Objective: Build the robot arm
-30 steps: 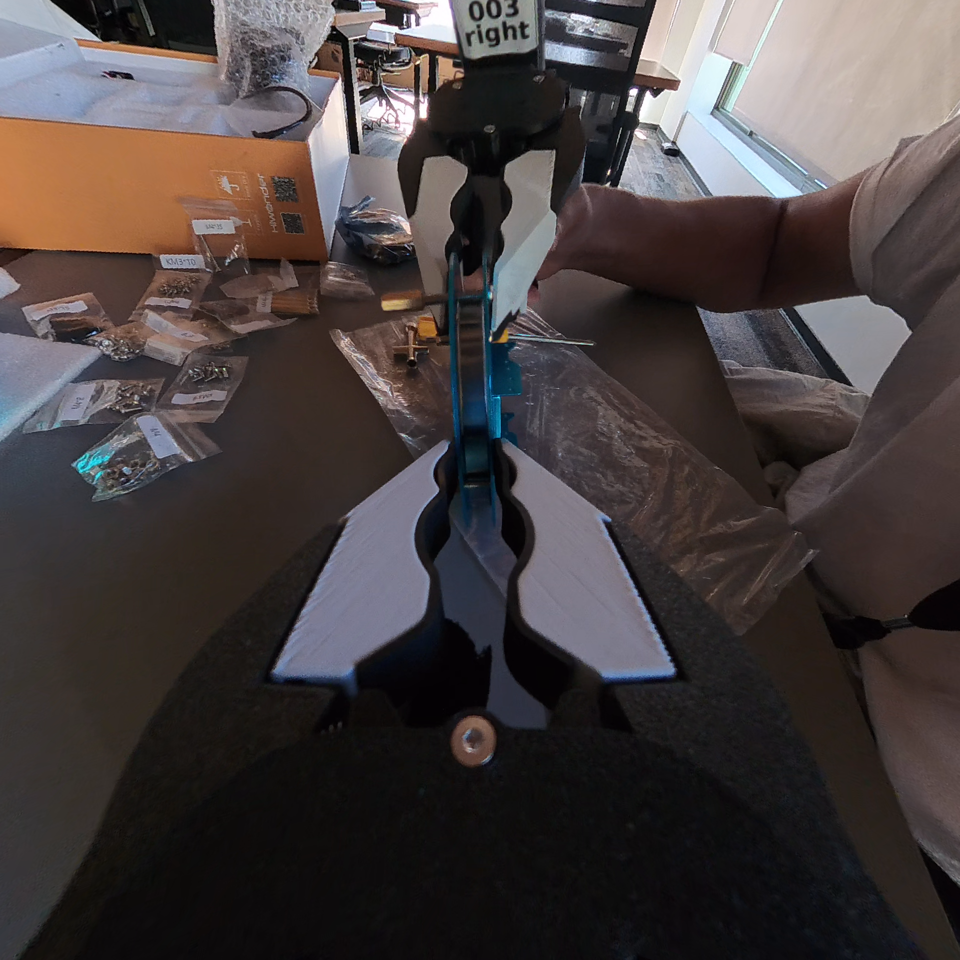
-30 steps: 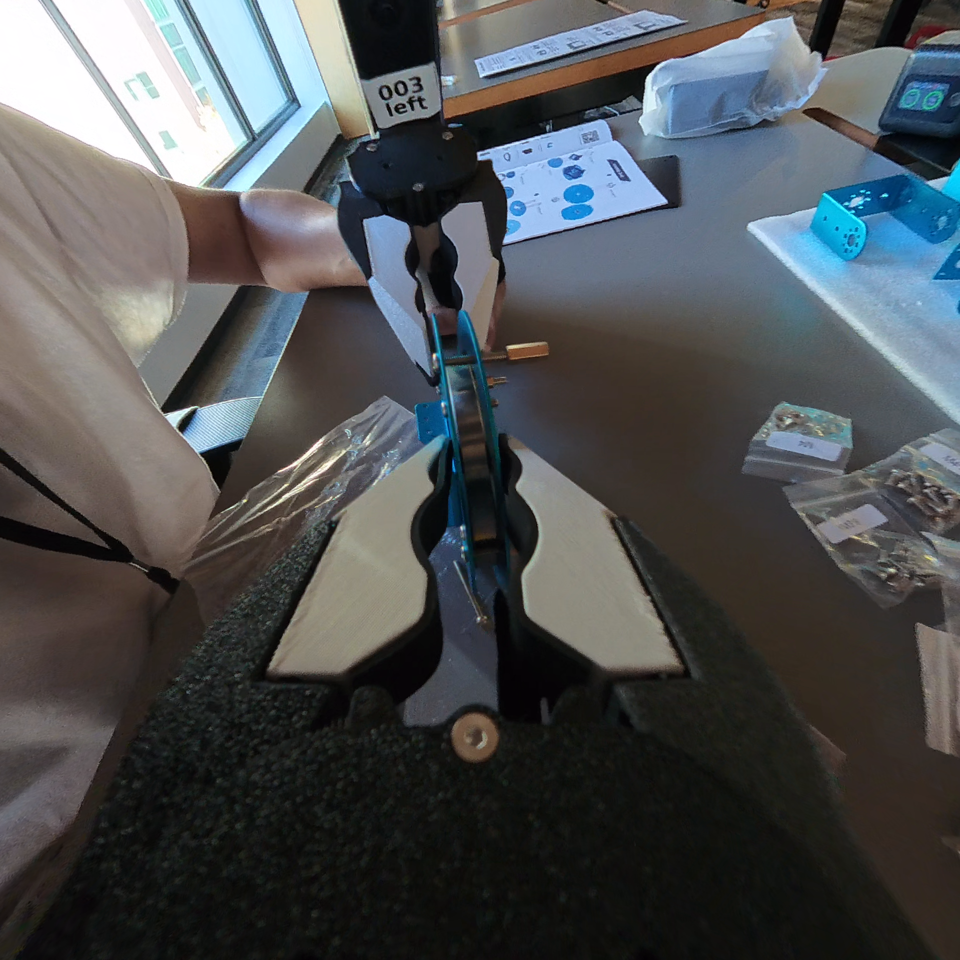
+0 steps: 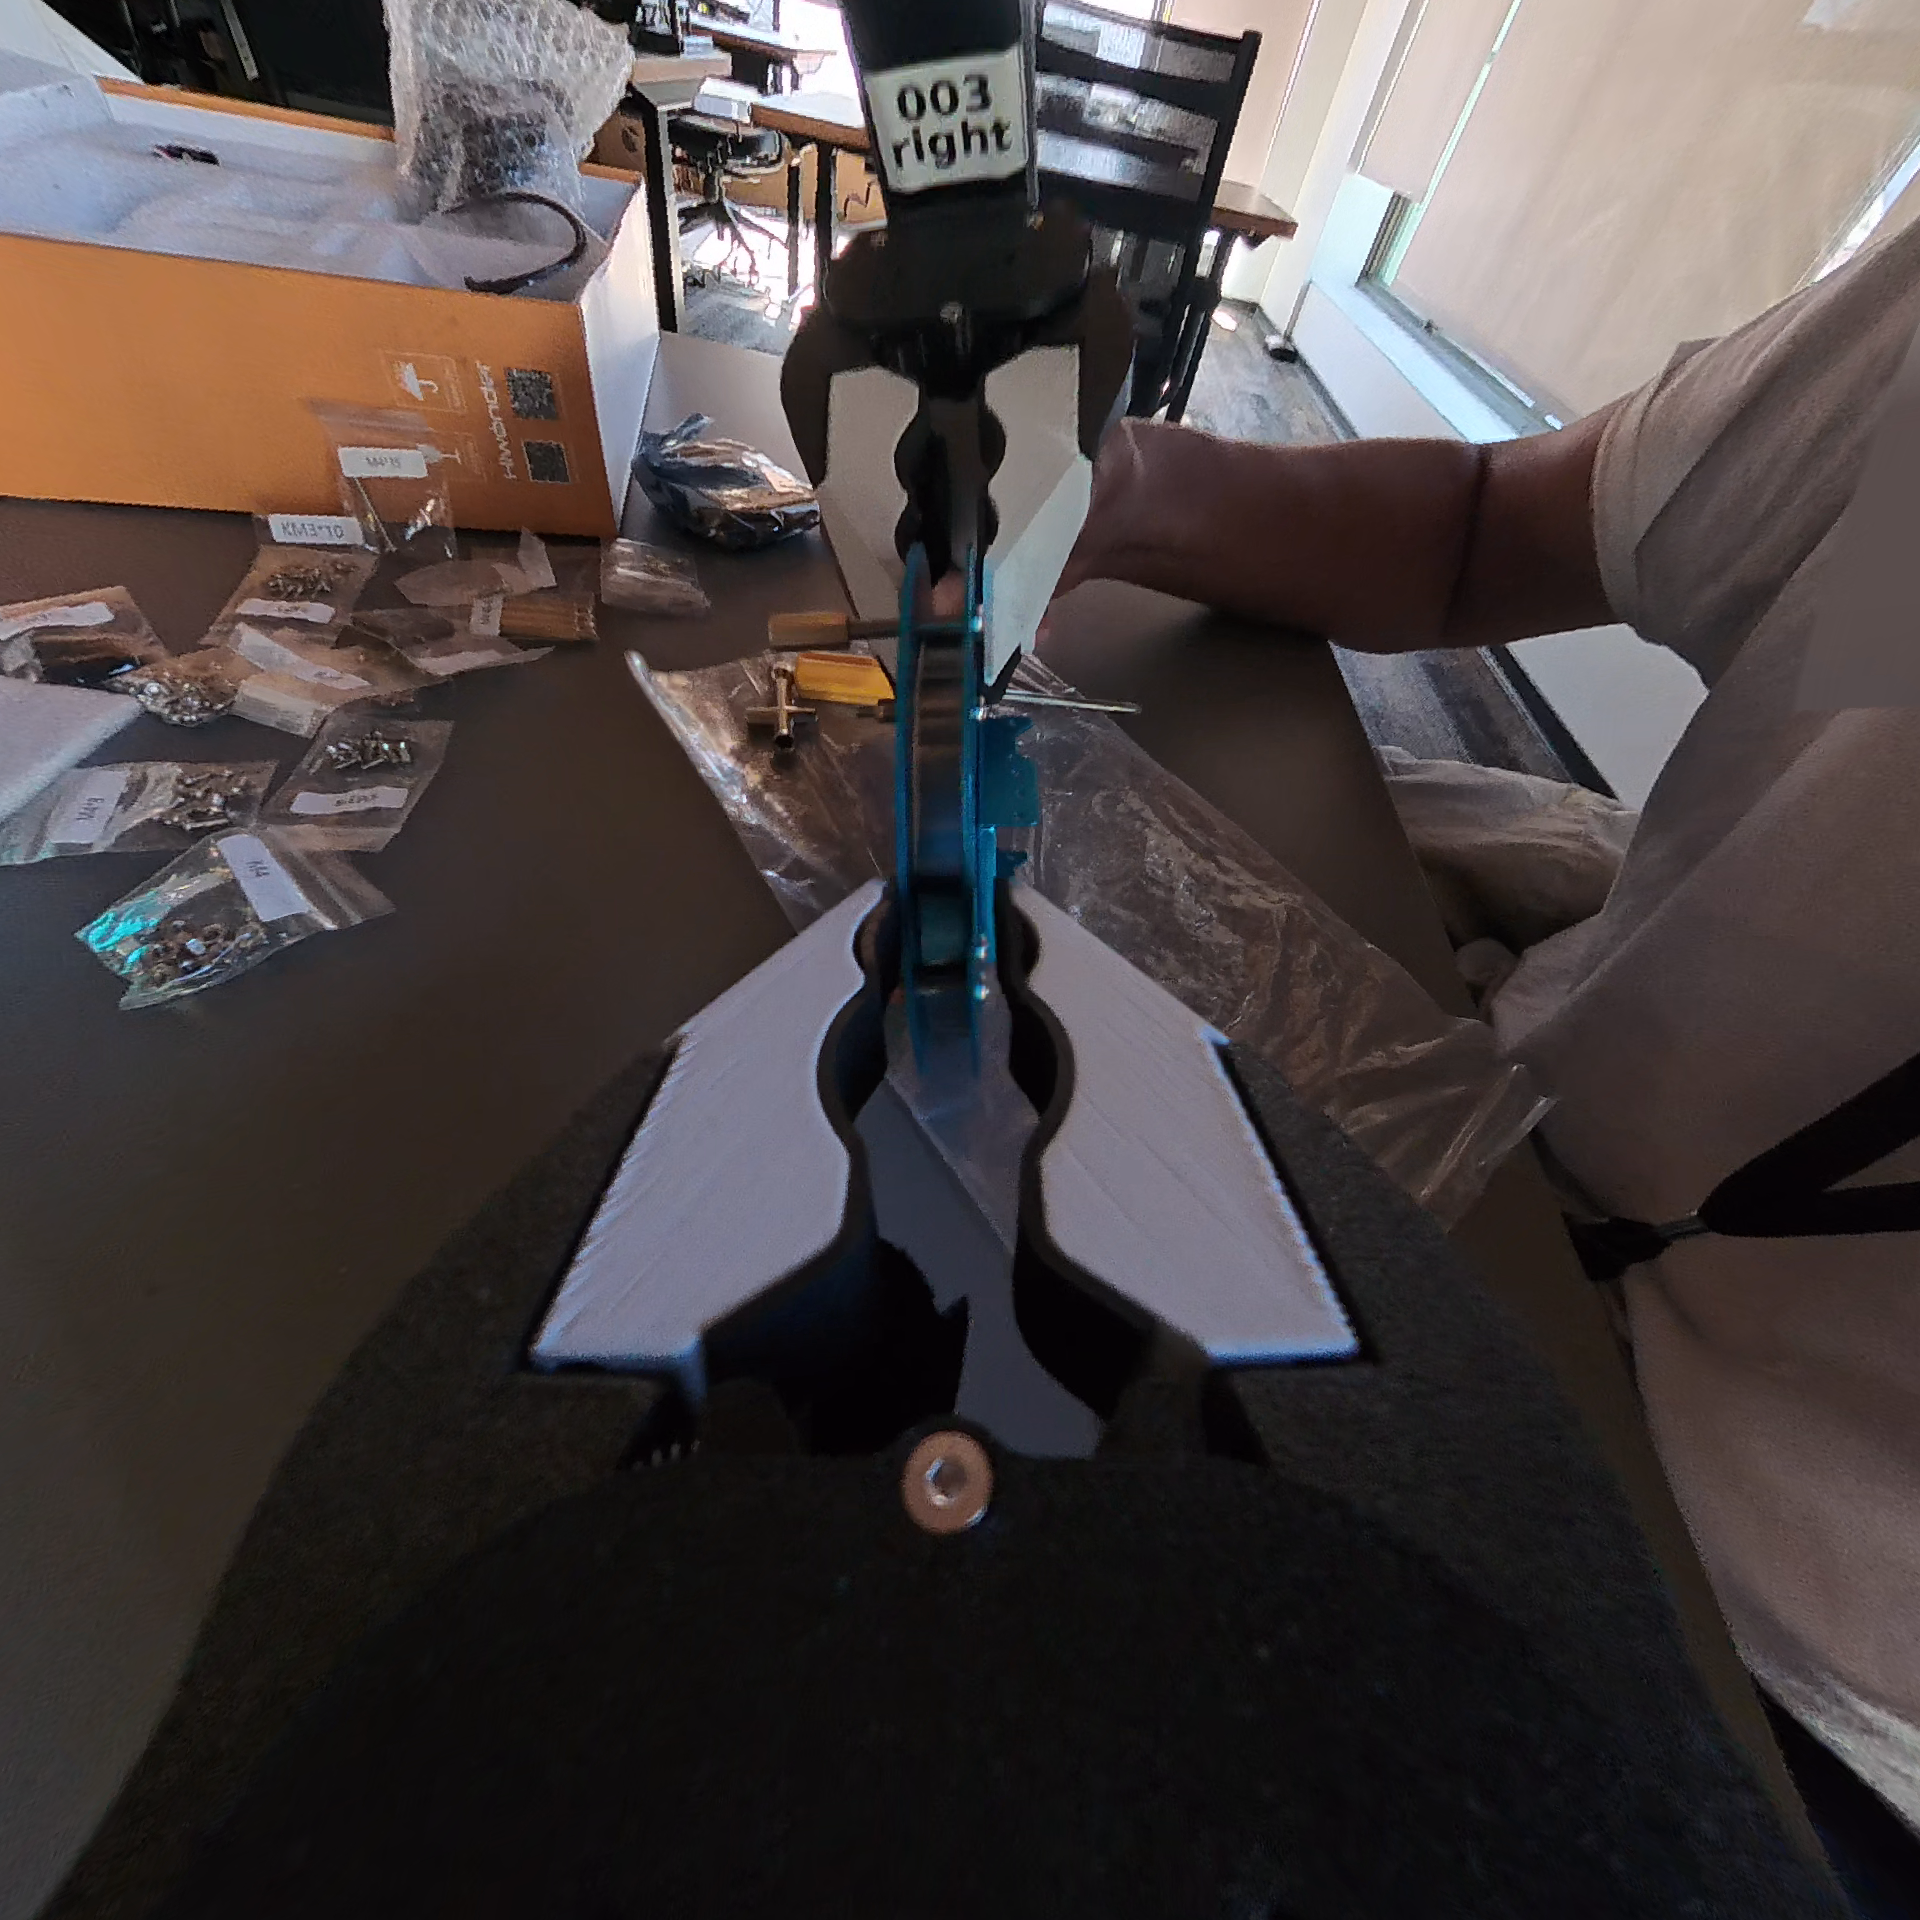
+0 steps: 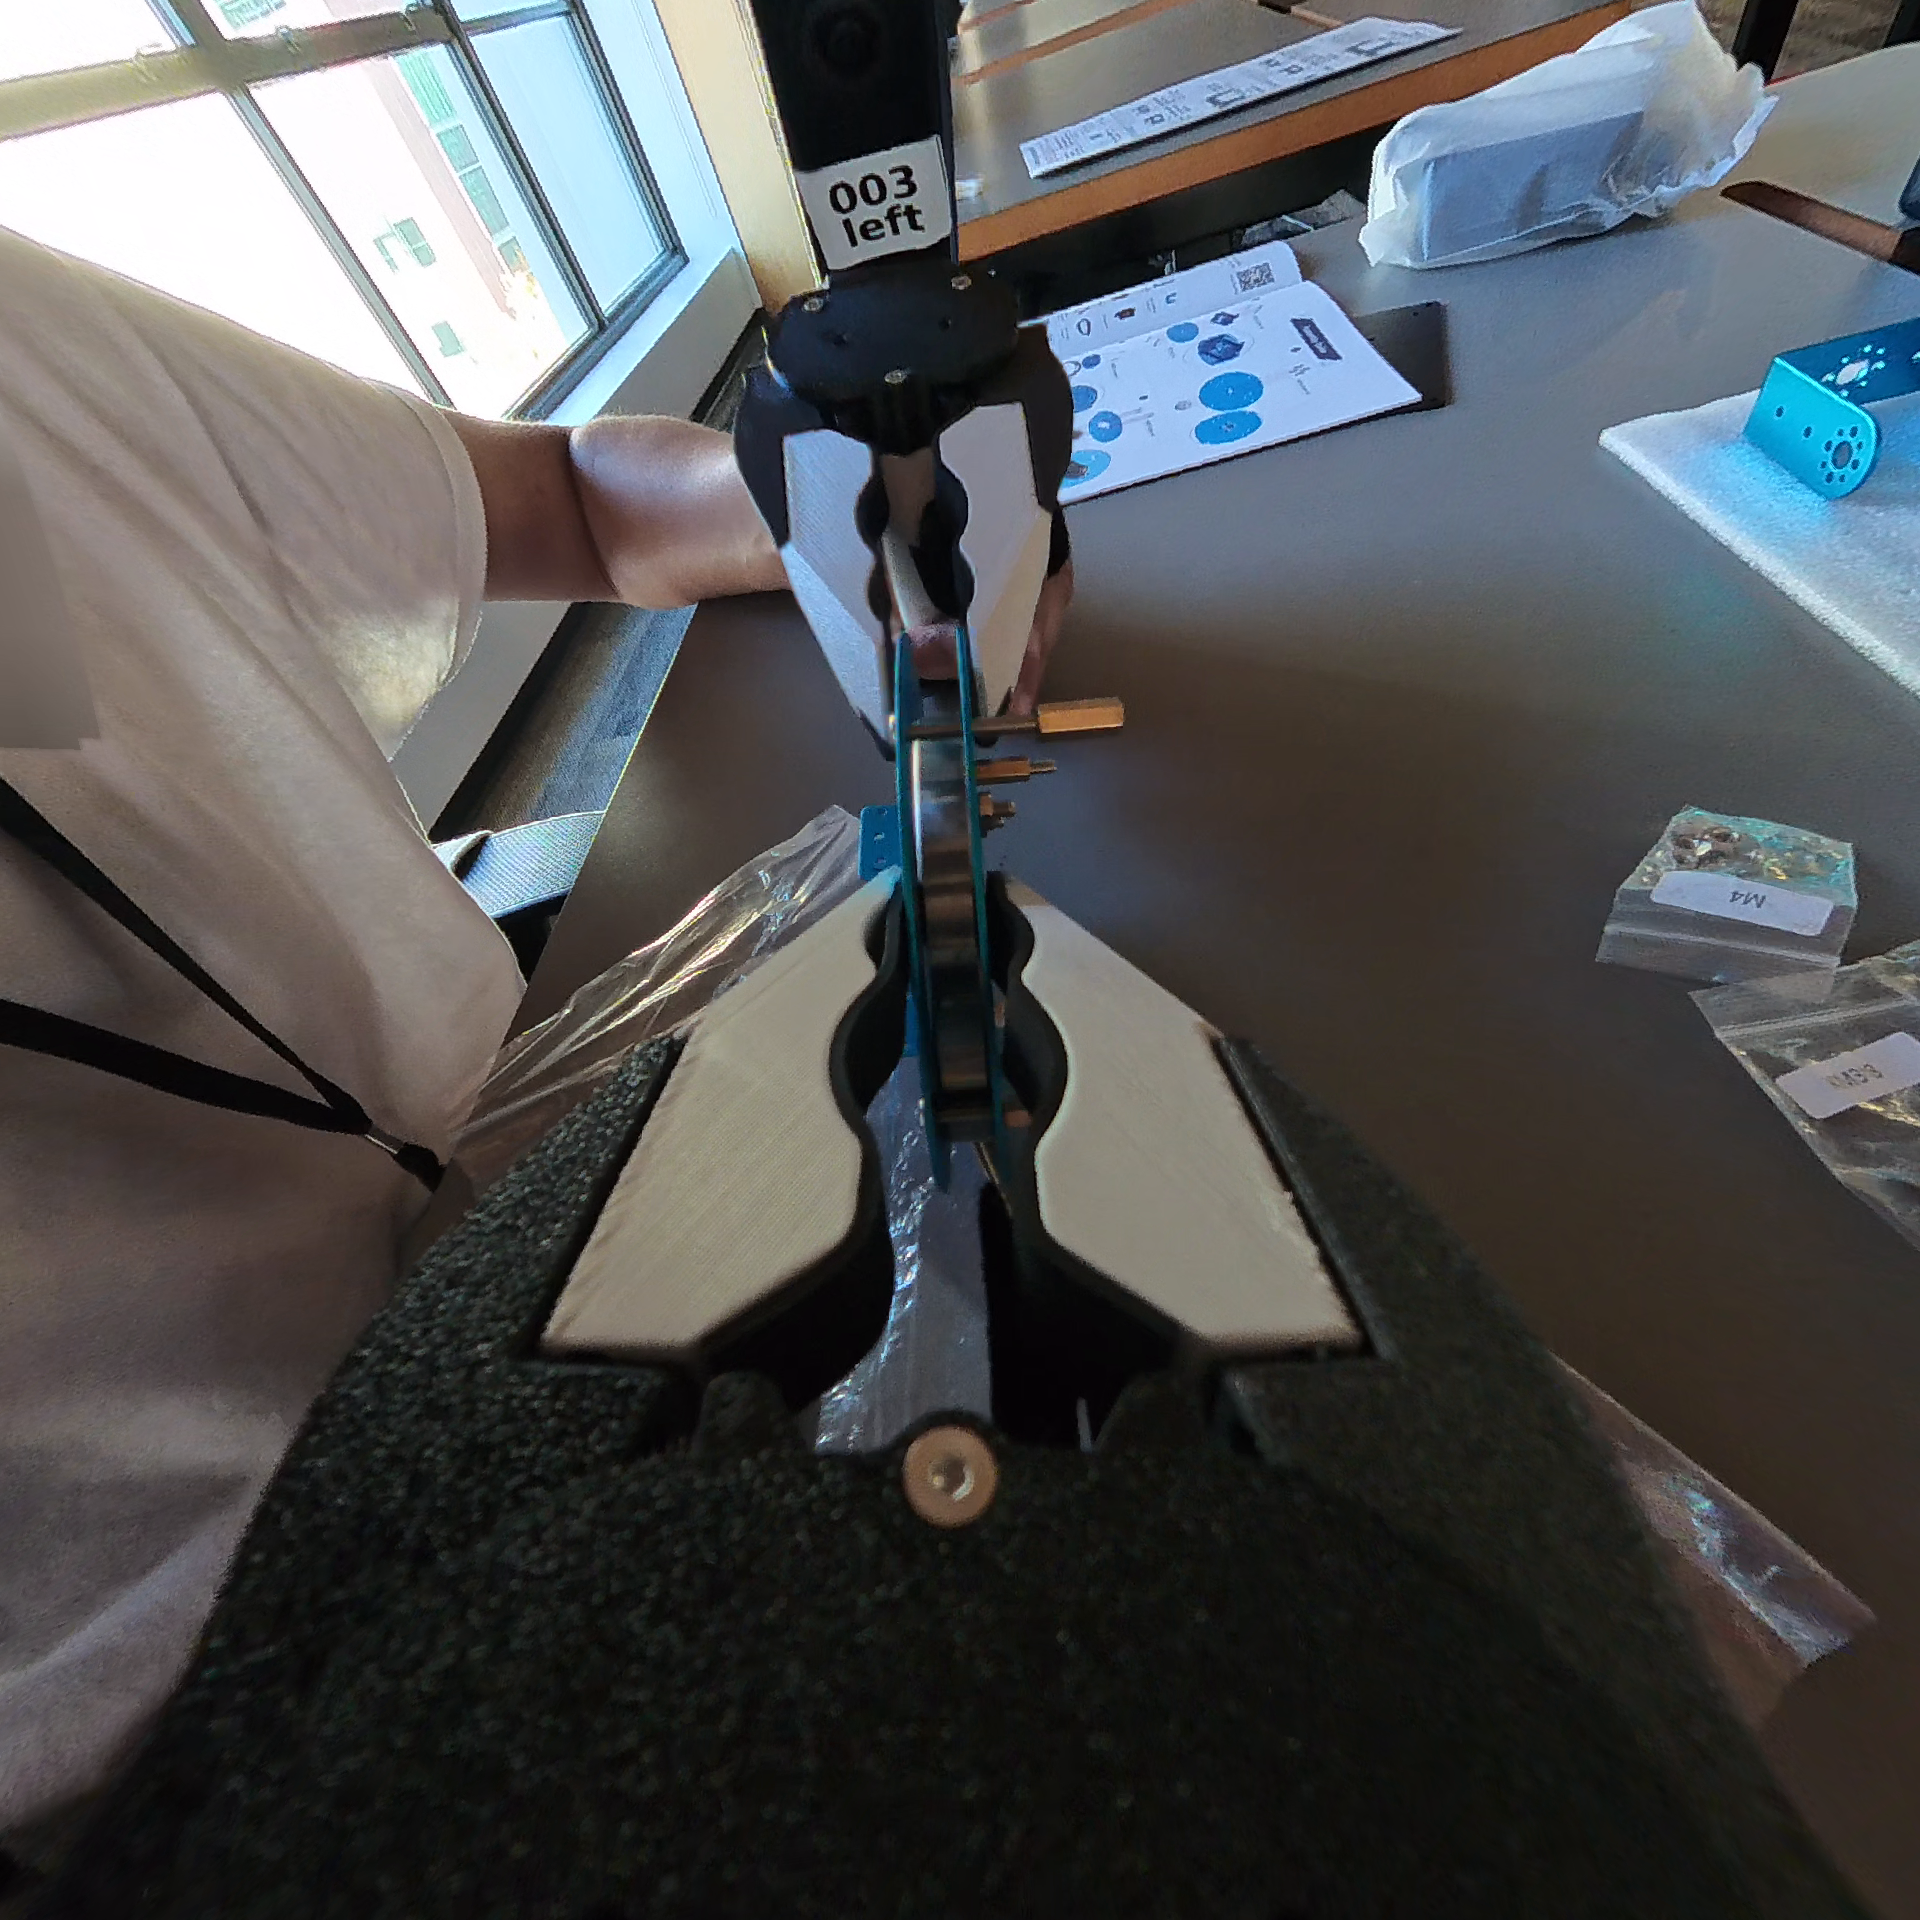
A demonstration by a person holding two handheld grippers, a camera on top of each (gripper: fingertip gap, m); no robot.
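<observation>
The left gripper (image 3: 940, 935) has its jaws clamped on the near edge of a blue disc assembly (image 3: 940, 790), two thin blue metal plates with a dark ring sandwiched between them. The assembly stands on edge, lifted above the dark surface (image 3: 520, 1039), its flat faces turned sideways and its long axis running straight from one gripper to the other. At the far edge the right gripper (image 3: 951, 582) faces the left one, jaws pressed together on the same assembly.

From the right gripper's own camera, the right gripper (image 4: 940, 925) pinches the disc assembly (image 4: 940, 935) in the same edge-on pose, and the left gripper (image 4: 925, 644) closes on the opposite rim. Brass standoffs (image 4: 1075, 717) stick out sideways from one plate, pointing away from the person's shirt (image 4: 208, 727).

Under the assembly lies a crumpled clear plastic bag (image 3: 1195, 883). Just beyond it on the surface rest a small cross-shaped metal key (image 3: 779, 707) and a yellow-handled tool (image 3: 842, 670). Off to one side small bags of screws (image 3: 343, 758) are scattered, and behind them stands an open orange box (image 3: 260, 395). On the other side sit an open instruction booklet (image 4: 1226, 384) and, on a white foam sheet (image 4: 1787, 561), a blue bracket (image 4: 1829, 416).
</observation>
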